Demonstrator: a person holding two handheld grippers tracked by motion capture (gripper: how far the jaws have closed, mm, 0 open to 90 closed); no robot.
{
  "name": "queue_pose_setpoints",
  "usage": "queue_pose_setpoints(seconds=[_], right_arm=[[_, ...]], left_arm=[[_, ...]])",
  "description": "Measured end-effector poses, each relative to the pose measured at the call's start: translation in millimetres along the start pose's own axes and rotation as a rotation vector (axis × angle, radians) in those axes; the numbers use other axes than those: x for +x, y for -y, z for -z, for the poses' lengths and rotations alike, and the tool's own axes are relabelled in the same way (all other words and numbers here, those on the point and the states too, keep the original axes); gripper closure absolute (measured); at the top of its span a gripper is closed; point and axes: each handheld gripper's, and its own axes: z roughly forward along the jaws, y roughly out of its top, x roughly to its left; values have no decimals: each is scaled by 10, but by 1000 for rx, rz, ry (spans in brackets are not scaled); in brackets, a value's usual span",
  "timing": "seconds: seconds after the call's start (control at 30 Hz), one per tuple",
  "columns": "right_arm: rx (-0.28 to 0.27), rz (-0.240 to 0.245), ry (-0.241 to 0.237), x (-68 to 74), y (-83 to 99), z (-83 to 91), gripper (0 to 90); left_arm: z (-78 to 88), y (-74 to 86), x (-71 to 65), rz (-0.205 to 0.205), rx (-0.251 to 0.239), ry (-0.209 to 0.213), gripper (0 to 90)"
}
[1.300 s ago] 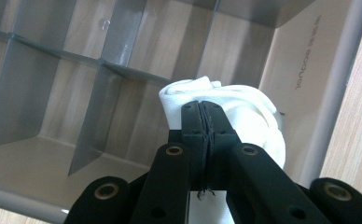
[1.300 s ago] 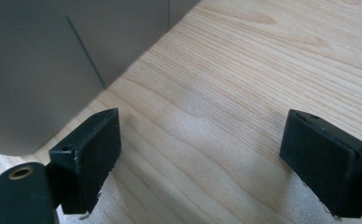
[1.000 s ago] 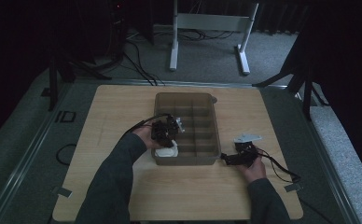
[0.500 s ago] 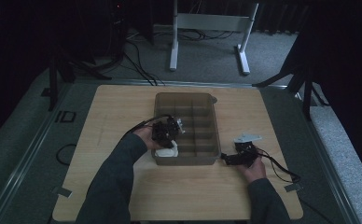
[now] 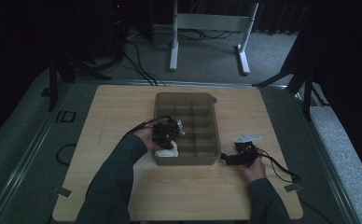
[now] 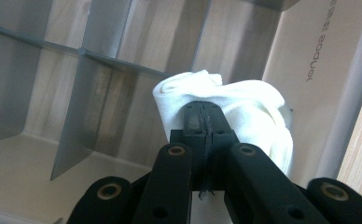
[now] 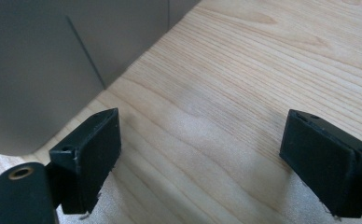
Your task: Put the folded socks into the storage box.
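Observation:
A grey plastic divided box (image 5: 184,96) stands on the middle of the wooden table (image 5: 118,112). A crumpled white cloth (image 5: 166,152) lies in its near left compartment. My left gripper (image 5: 169,143) points down into that compartment. In the left gripper view its jaws (image 6: 202,112) are pressed together, their tips sunk in a fold of the white cloth (image 6: 249,105). My right gripper (image 5: 226,158) rests low over the table by the box's near right corner. It (image 7: 202,154) stands open over bare wood, the box wall (image 7: 30,70) just left of it.
The box's other compartments (image 6: 100,70) show bare bottoms. A white frame with two legs (image 5: 207,28) stands on the floor beyond the table. Cables (image 5: 137,65) trail across the floor at the back left. Bare wood lies left and right of the box.

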Motion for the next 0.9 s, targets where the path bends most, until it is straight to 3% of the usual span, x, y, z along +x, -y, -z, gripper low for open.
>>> queue_pose_setpoints(seconds=[0.23,0.4,0.9], right_arm=[[0,0,0,0,0,0,121],[0,0,0,0,0,0,121],[0,0,0,0,0,0,121]], left_arm=[[-24,12,-2,4,-1,9,900],[-76,22,-13,-6,28,22,900],[-117,13,-24,-8,23,23,900]])
